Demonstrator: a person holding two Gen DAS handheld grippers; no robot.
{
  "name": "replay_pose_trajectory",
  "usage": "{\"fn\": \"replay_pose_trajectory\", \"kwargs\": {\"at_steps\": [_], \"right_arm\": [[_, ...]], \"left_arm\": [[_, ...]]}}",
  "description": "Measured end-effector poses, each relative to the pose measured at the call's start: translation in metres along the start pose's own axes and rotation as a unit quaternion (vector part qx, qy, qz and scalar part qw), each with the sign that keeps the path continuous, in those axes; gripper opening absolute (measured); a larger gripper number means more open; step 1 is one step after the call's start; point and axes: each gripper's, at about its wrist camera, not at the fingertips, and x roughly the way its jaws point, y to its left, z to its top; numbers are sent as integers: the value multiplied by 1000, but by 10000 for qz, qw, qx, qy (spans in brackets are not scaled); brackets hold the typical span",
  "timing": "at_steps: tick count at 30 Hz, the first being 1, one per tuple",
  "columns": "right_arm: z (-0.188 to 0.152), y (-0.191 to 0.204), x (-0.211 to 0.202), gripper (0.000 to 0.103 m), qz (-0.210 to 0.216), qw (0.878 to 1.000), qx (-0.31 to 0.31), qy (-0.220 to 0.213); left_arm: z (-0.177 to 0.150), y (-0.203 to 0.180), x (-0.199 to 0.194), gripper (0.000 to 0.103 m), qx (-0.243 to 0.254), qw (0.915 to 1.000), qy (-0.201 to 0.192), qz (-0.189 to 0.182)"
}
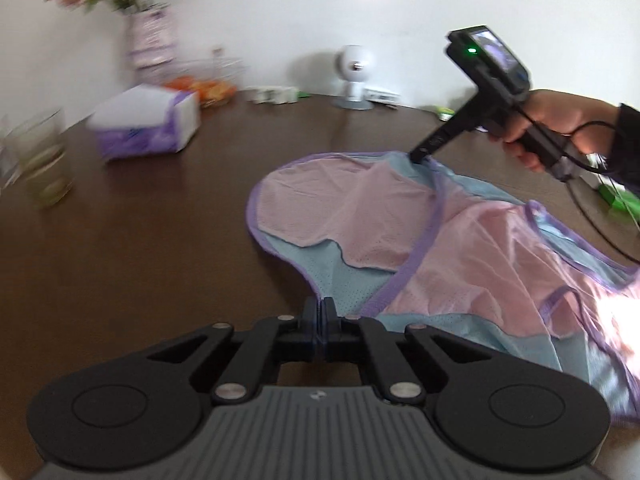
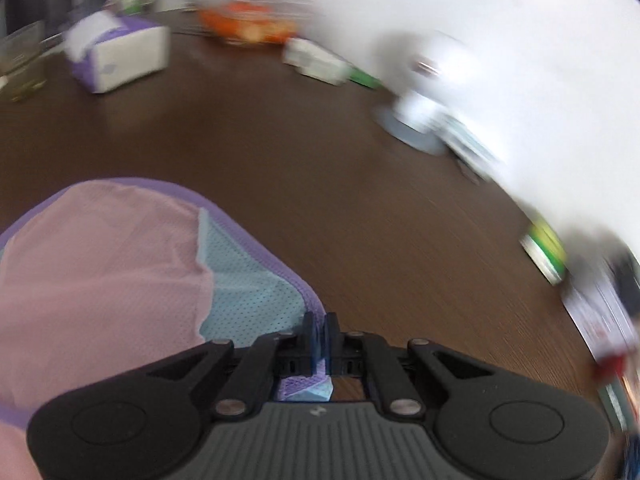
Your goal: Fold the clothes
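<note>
- A glass (image 1: 42, 160) with a pale greenish drink stands at the far left of the dark wooden table (image 1: 160, 232), blurred in both views.
- Just right of it lies a white and purple tissue pack (image 1: 146, 124), and behind that a vase of pink flowers (image 1: 150, 36) stands against the white wall.
- A clear bowl of orange fruit (image 1: 208, 84) sits near the vase; the right wrist view shows it blurred at the table's far edge.
- The left gripper (image 1: 322, 312) has its fingers pressed together on the blue mesh edge of the garment (image 1: 360, 216), at the narrow near end of the cloth.
- The garment is a pink and light blue mesh piece with purple trim, lying spread on the table from the middle toward the right, partly folded over itself.
- A small white round camera on a stand (image 1: 354, 80) sits at the back of the table, with small boxes beside it.
- The right gripper (image 2: 319, 328) is clamped on the purple-trimmed blue edge of the garment; a bit of the cloth shows bunched behind its fingers.
- Only the left wrist view shows the right gripper from outside: its tip meets the far edge of the garment, its small screen and green light face up, and a hand (image 1: 552, 128) in a dark sleeve holds its handle with a cable trailing.
- Only the right wrist view shows the table's right rim, where blurred green and white packets (image 2: 546, 248) lie.
</note>
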Motion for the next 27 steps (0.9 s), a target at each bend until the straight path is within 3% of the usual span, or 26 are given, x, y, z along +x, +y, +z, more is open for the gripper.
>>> {"fn": "replay_pose_trajectory", "kwargs": {"at_steps": [5, 8, 10, 11, 13, 15, 17, 19, 22, 24, 27], "right_arm": [[43, 82, 2, 2, 855, 9933, -738, -253], [55, 111, 0, 3, 968, 9902, -962, -284], [58, 113, -10, 5, 931, 9904, -956, -350], [58, 108, -19, 8, 912, 9910, -888, -419], [47, 90, -49, 13, 782, 9921, -764, -619], [23, 61, -87, 23, 602, 9930, -640, -789], [-7, 34, -122, 37, 443, 9948, -399, -831], [-47, 14, -153, 38, 221, 9975, -68, -672], [-121, 15, -192, 37, -54, 9984, 352, -439], [-169, 39, -209, 37, 87, 9974, 555, -445], [-221, 70, -218, 37, 265, 9947, 869, -490]], "left_arm": [[-24, 29, -37, 2, -685, 9967, 76, 422], [-32, 37, -48, 6, -998, 9926, 179, 670], [-35, 36, -60, 29, -1202, 9896, 30, 786], [-35, 35, -67, 46, -1287, 9882, -70, 830], [-35, 27, -78, 48, -1307, 9892, -308, 585], [-34, 17, -85, 60, -1287, 9902, -504, 181], [-31, 5, -78, 68, -1270, 9898, -415, -486], [-29, -11, -69, 68, -1151, 9871, -206, -1091], [-32, -47, -62, 68, -693, 9816, 6, -1779], [-34, -72, -59, 68, -277, 9824, 53, -1846], [-42, -96, -56, 62, 214, 9876, 143, -1547]]}}
